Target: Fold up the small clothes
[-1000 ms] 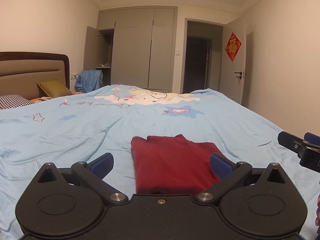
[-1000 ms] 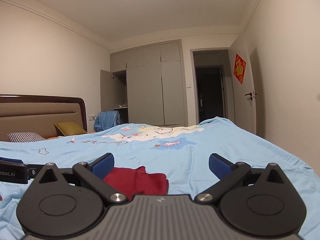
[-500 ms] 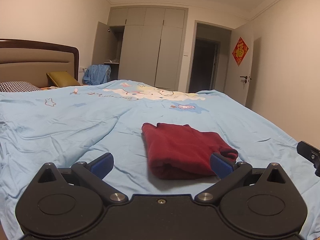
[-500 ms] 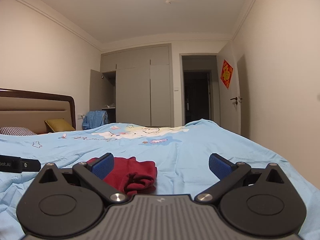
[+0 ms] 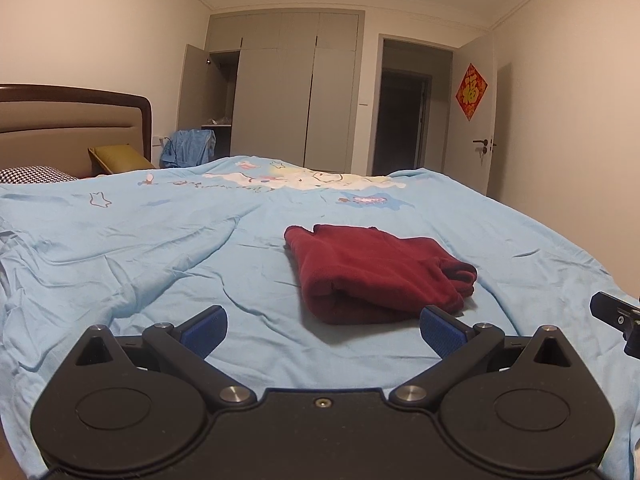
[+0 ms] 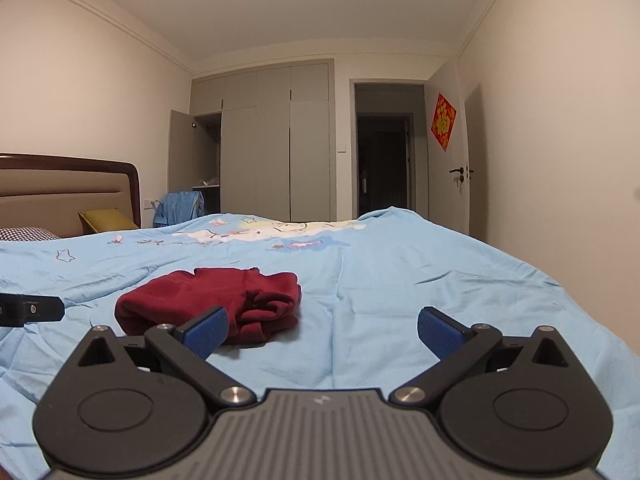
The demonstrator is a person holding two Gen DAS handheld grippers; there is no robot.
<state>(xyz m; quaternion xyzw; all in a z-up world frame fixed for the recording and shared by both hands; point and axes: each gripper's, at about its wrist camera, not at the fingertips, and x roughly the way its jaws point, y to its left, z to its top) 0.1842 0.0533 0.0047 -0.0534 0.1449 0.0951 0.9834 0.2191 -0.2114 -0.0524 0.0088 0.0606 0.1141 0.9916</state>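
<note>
Left gripper [image 5: 323,328]: jaws spread wide, blue pads [image 5: 204,329] clear of any fabric, nothing between them; it hangs low over the light blue duvet [image 5: 160,264]. Right gripper [image 6: 323,326]: jaws likewise wide apart, empty, over bare duvet. Each gripper's tip shows at the edge of the other's view, so the two sit side by side near the bed's front edge.

Dark red garment [image 5: 372,276]: folded into a compact bundle, lying flat on the duvet just ahead of the left gripper, slightly to its right of centre. In the right wrist view the same bundle lies ahead and to the left, partly behind the left pad. Neither gripper touches it. Rolled edge faces the cameras.

Farther: cartoon print [image 5: 304,180] across the duvet. Far left, brown headboard [image 5: 72,120] with an olive pillow [image 5: 120,158]. Back wall: grey wardrobe [image 5: 296,96], one door open; dark doorway [image 5: 404,120]; red decoration [image 5: 471,91] on the opened door.
</note>
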